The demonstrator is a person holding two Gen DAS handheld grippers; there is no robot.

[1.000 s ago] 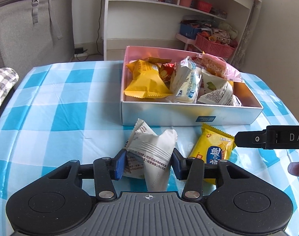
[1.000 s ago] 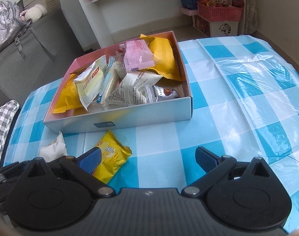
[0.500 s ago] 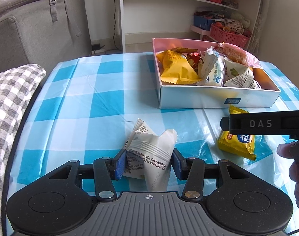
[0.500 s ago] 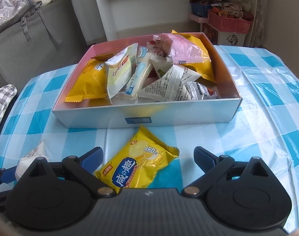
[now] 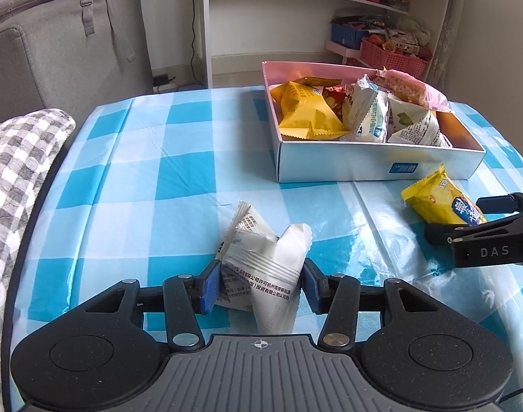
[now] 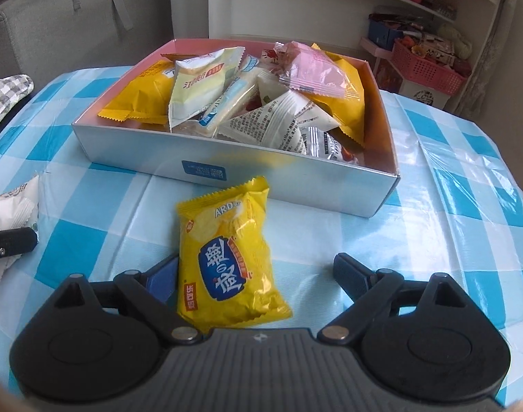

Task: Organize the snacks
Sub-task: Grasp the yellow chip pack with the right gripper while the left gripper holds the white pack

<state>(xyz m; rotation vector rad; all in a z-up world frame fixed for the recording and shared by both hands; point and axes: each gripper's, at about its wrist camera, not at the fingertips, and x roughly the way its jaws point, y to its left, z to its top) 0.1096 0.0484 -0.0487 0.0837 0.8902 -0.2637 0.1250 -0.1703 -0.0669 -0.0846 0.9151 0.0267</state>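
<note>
While the left gripper (image 5: 259,286) pinches the white packet (image 5: 265,261) near the worktop's front edge, the right gripper (image 6: 254,276) gapes around the yellow packet (image 6: 227,257) before the box (image 6: 296,182); off-centre closing could squirt it aside.

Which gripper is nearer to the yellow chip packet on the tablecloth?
Right. The right gripper has its open jaws around the yellow chip packet; the left gripper, off to the side, grips a white snack packet.

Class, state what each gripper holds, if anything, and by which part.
Left gripper clamps the white packet across its lower sides. Right gripper is open around the yellow packet, holding nothing.
</note>
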